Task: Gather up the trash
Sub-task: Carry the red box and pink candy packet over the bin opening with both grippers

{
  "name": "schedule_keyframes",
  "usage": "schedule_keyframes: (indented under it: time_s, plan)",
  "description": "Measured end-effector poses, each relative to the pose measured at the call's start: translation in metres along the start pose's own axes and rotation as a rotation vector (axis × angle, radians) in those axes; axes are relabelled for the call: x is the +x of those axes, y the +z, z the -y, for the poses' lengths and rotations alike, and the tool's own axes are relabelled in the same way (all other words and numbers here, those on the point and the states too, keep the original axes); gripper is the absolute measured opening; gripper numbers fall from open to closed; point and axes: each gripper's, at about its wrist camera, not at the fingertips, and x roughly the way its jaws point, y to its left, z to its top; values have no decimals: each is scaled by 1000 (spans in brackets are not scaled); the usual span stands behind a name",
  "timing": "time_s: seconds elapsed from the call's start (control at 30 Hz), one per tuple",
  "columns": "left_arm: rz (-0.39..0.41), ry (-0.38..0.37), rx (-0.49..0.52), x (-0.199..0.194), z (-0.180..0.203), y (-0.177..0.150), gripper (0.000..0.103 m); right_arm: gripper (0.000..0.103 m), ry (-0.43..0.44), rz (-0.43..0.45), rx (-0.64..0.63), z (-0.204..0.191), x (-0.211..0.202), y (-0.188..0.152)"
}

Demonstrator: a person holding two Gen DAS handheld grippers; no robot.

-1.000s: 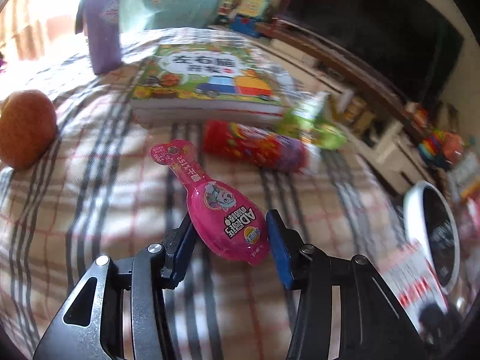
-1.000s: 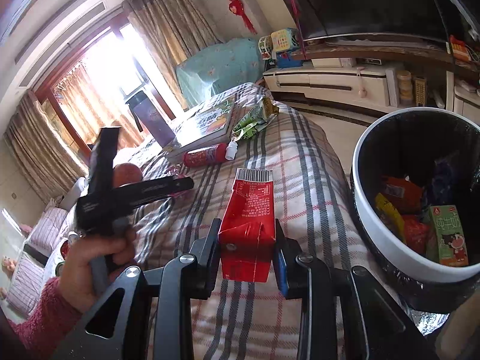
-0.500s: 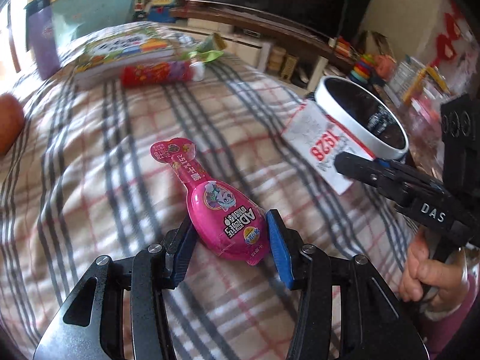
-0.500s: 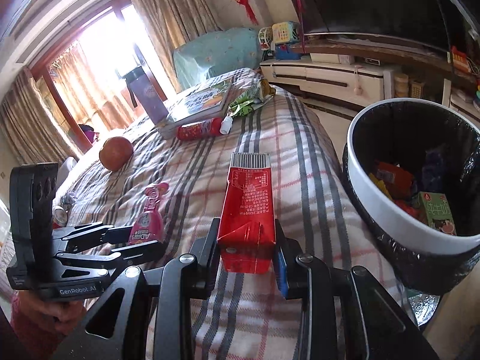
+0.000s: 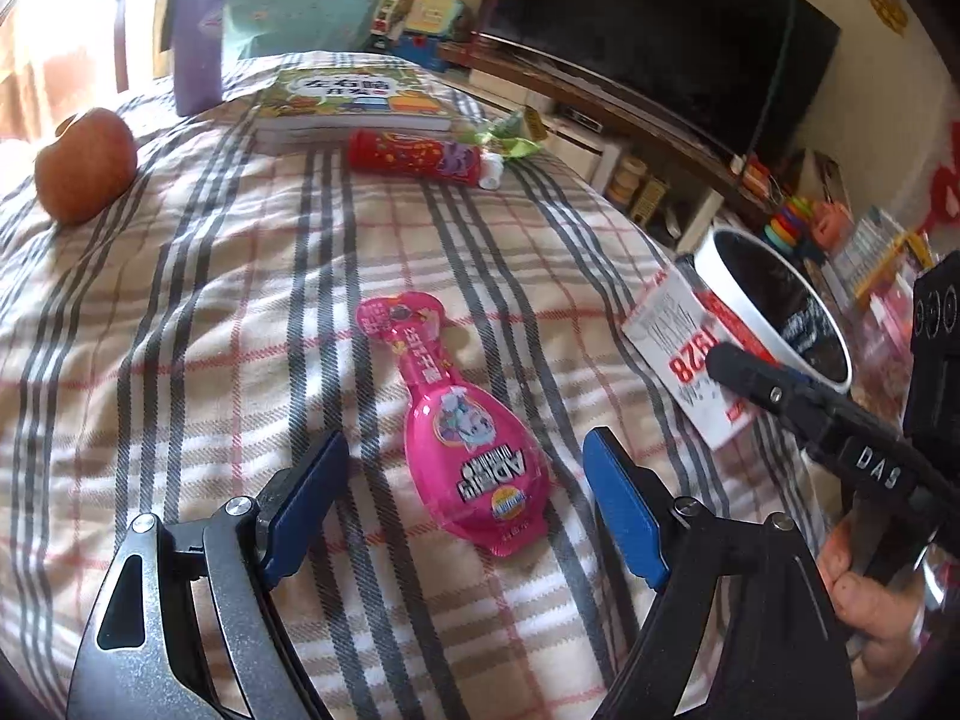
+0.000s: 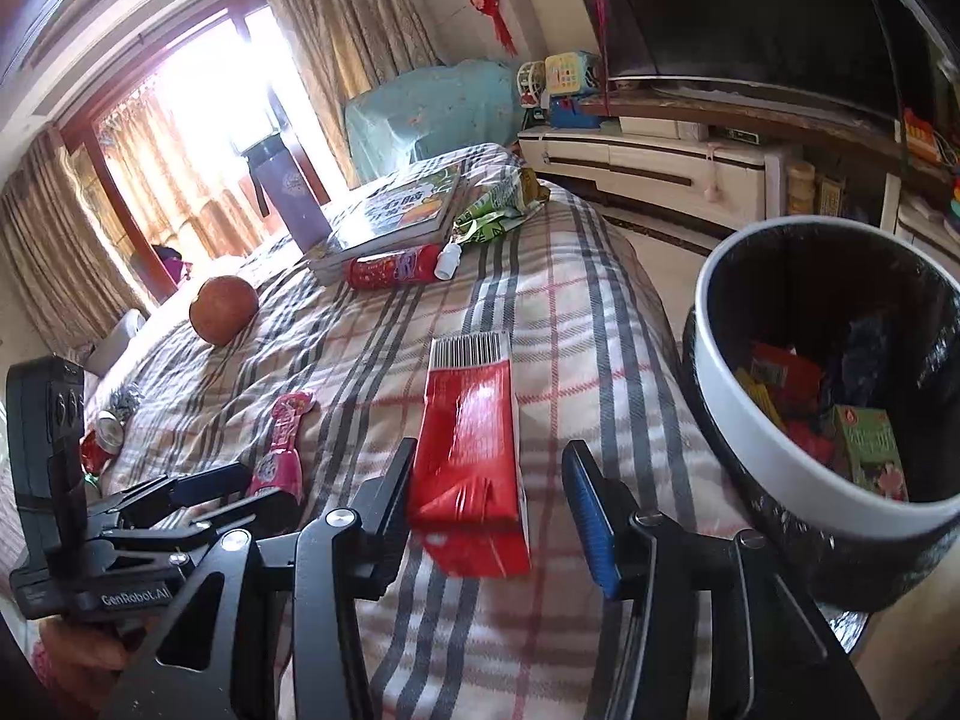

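Plaid-blanket surface (image 5: 180, 312): pink pouch (image 5: 465, 444) between spread left tool (image 5: 465, 501); red carton (image 6: 471, 456) between spread right tool (image 6: 489, 510), neither gripped. Bin (image 6: 780, 468) beside carton, by TV cabinet (image 6: 648, 168).

A lived-in family home: a plaid-covered bed (image 6: 570, 312) carries a children's book (image 6: 396, 210) and an orange fruit (image 6: 223, 309), with curtains (image 6: 354, 30) framing a bright far window, a dark television (image 5: 654, 42) above a low cabinet (image 6: 648, 165), and toys (image 6: 558, 84) nearby.
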Motion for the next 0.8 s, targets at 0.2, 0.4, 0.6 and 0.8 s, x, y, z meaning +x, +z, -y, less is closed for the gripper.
schedule_keyframes:
  time_s: [0.2, 0.4, 0.6, 0.8]
  plan:
    - [2, 38, 28, 6, 5, -1, 63, 48, -16, -48, 0, 1, 14, -3]
    - [-11, 16, 101, 5, 19, -4, 43, 40, -7, -69, 11, 3, 17, -6]
    - [-35, 34, 146, 5, 31, -8, 45, 38, -15, -74, 10, 3, 13, -6]
    - [-42, 42, 148, 4, 32, -11, 45, 42, -2, -77, 33, 7, 11, -6]
